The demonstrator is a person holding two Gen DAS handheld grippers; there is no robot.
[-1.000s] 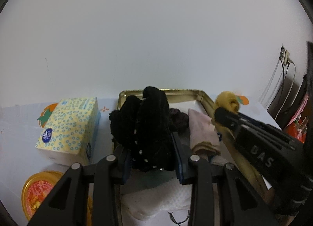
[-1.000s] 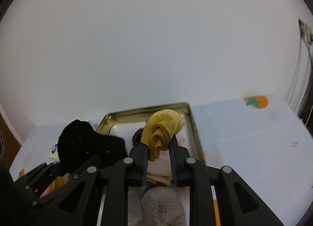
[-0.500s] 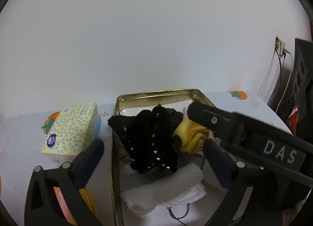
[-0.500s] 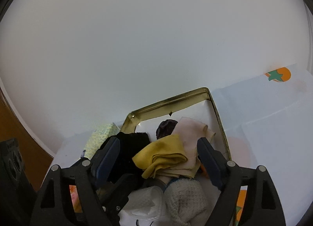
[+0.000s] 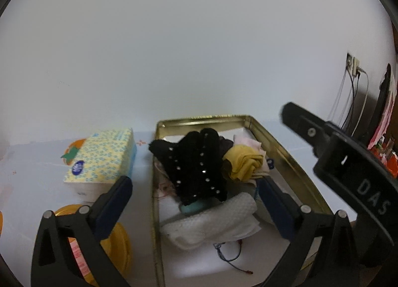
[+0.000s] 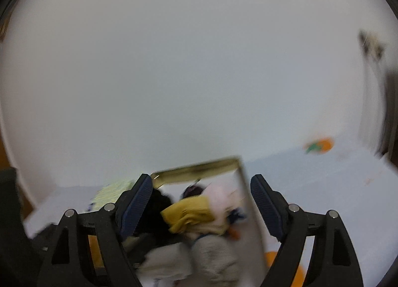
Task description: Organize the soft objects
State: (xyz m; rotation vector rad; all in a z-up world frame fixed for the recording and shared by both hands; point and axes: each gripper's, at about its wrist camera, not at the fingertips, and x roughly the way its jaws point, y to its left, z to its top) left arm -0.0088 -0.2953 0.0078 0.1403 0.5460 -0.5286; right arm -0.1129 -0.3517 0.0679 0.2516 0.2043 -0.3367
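Left gripper (image 5: pixel 192 195): fingers spread wide, holding nothing. Right gripper (image 6: pixel 200 202): fingers also apart, empty; that view is blurred. Gold tin (image 5: pixel 286 147) on the desk (image 5: pixel 32 162) holds a black cloth (image 5: pixel 196 162), with a yellow cloth (image 5: pixel 245 162) touching it and a white cloth (image 5: pixel 223 220) in front. Tissue box (image 5: pixel 102 157) stands just left of the tin.

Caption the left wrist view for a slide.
Open left gripper above a gold tin holding a black studded cloth and yellow cloth.
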